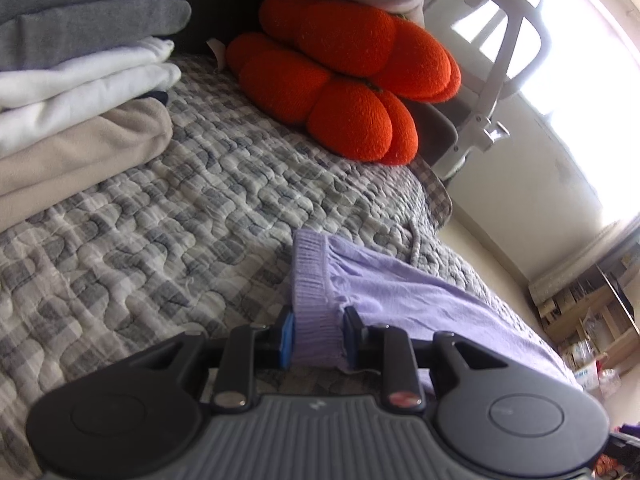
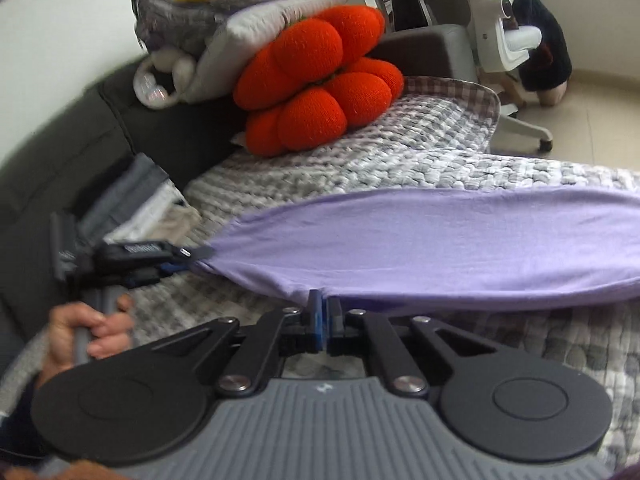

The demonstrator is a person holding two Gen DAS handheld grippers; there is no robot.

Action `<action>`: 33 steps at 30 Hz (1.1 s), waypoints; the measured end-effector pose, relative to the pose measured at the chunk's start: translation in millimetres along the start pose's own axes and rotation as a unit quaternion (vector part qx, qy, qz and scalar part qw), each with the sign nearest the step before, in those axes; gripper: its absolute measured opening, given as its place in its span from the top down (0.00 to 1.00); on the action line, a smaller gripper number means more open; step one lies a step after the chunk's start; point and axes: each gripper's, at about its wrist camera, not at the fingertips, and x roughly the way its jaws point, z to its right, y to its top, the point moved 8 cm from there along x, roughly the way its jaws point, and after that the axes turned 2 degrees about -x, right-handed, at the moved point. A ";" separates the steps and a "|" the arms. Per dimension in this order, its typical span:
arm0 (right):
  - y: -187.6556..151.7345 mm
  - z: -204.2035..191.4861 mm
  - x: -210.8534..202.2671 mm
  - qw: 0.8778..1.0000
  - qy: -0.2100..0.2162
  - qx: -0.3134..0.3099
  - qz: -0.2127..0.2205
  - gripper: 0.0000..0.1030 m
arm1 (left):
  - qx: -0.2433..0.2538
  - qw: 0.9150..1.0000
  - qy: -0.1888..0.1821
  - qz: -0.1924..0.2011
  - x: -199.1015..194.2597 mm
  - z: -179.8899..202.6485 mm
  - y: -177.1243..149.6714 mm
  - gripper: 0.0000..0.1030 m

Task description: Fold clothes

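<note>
The pale lilac knit garment point(image 2: 420, 240) with a ribbed hem band point(image 1: 314, 300) is stretched out flat and taut just above the grey-and-white checked quilt point(image 1: 180, 208). Its ribbed band is pinched at one corner and its plain edge at another, the cloth spanning smoothly between them. The far end trails off towards the quilt's edge.

This is a lived-in home room. A quilted checked cover point(image 1: 168, 216) spreads over a dark sofa point(image 2: 60, 152), with an orange plush cushion point(image 1: 344, 76), a stack of folded clothes point(image 1: 80, 80), a white office chair point(image 2: 508, 36) and cluttered shelves point(image 1: 592, 312) nearby.
</note>
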 end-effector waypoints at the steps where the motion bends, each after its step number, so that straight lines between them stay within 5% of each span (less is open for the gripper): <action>1: 0.0 1.5 -4.3 1.000 0.007 0.009 0.004 0.97 | -0.003 1.000 0.002 0.000 0.2 -2.5 1.1 0.74; 5: -1.0 12.8 -6.2 0.999 0.000 0.039 -0.004 0.97 | 0.004 1.000 0.000 -0.003 1.1 -2.0 0.9 0.73; 18: -16.0 13.0 13.4 0.999 -0.034 -0.003 -0.039 0.87 | 0.009 1.000 0.013 -0.010 -4.2 -0.2 1.8 0.64; 26: -28.9 2.2 19.7 0.994 -0.038 -0.078 -0.067 0.85 | -0.004 0.999 0.033 -0.030 -11.6 0.6 -2.7 0.60; 28: -35.6 -2.6 22.6 0.990 -0.044 -0.111 -0.075 0.63 | -0.004 0.999 0.033 -0.032 -13.1 5.5 -7.1 0.59; 33: -43.3 -11.2 30.1 0.978 -0.078 -0.182 -0.066 0.61 | 0.003 0.999 0.028 -0.036 -9.1 13.9 -18.5 0.56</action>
